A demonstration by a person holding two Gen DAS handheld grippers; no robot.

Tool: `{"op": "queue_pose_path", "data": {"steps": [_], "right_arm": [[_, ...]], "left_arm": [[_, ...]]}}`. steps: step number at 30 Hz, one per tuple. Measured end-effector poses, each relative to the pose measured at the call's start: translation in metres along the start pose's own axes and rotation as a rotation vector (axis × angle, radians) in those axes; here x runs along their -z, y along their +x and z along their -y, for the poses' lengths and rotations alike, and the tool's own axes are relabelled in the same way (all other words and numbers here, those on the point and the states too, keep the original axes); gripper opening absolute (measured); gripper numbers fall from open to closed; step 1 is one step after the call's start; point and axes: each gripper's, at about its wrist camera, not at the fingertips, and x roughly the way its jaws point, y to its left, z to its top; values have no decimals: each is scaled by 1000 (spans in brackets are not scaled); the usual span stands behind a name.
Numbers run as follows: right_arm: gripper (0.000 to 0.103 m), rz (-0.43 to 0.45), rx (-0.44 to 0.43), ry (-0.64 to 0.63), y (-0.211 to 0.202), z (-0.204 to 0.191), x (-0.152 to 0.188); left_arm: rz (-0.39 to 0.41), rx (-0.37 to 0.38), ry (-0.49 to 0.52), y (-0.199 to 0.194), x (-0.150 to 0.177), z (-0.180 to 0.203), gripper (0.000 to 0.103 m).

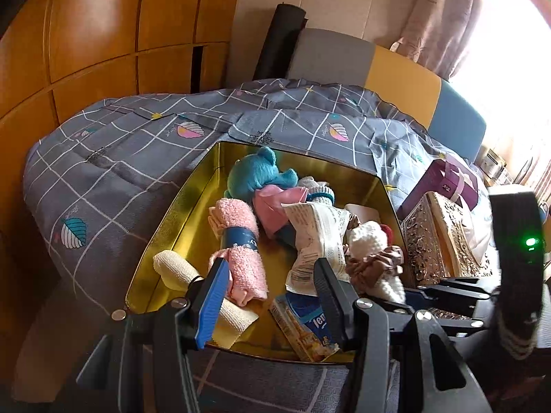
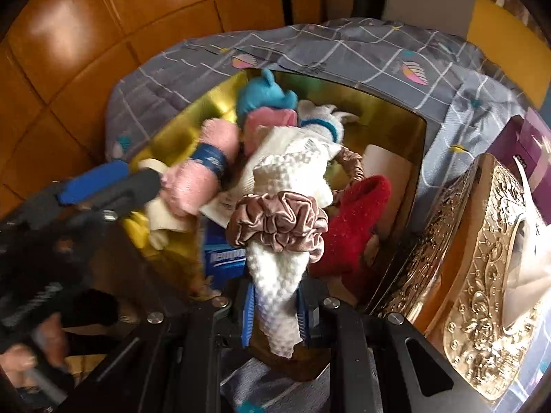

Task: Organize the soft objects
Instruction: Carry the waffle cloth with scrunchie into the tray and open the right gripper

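The right gripper (image 2: 275, 306) is pinching a white waffle-knit cloth (image 2: 286, 241) ringed by a brown satin scrunchie (image 2: 279, 222), dangling it over the shiny gold metal tin (image 1: 179, 213). The left gripper (image 1: 272, 296) is hanging with its blue-padded fingers spread and nothing between them, above the tin's six-o'clock rim.

The scrunchie is only looped around the cloth, so a quick release could be sending it sliding off toward the red fuzzy sock (image 2: 354, 213) or out over the rim. The tin is already crowded: a teal plush toy (image 1: 258, 173) at twelve o'clock, a pink fluffy towel roll with a navy band (image 1: 237, 237) at nine, a crinkled white printed packet (image 1: 316, 237) in the middle, and a blue tissue pack (image 1: 306, 323) at six. Dropping the bundle on that heap risks it rolling toward the embossed gold tissue box (image 2: 482, 275) at three o'clock. The two grippers are also working close together, so a collision seems possible.

The tin is sitting on a grey grid-patterned quilt (image 1: 113, 158) covering a bed. Orange wooden wardrobe panels (image 1: 96, 27) are standing at ten o'clock, and a pale pink curtain (image 1: 444, 17) is glowing by a bright window at two.
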Motion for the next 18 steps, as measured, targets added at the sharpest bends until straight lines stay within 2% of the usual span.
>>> {"op": "queue_pose_path", "data": {"steps": [4,12,13,14,15,17,18], "right_arm": [[20,6,74,-35,12,-7,-4],[24,-1,100,-16,38,-2,-19],[30,9,93,-17,38,-2,-19],[43,18,80,-20,38,-3,-18],[49,29,77,-17,37,-3,-19],[80,61,44,-19,29,-7,-18],[85,85,38,-28,23,-11,-17]], "left_arm": [[1,-3,-10,1,0,-3,51],[3,-26,-51,3,-1,-15,51],[5,-29,-53,3,-2,-16,51],[6,-30,-57,4,-2,-17,51],[5,-29,-60,4,-2,-18,51],[7,-34,-66,4,-2,-21,51],[5,-35,-69,5,-3,-22,51]]}}
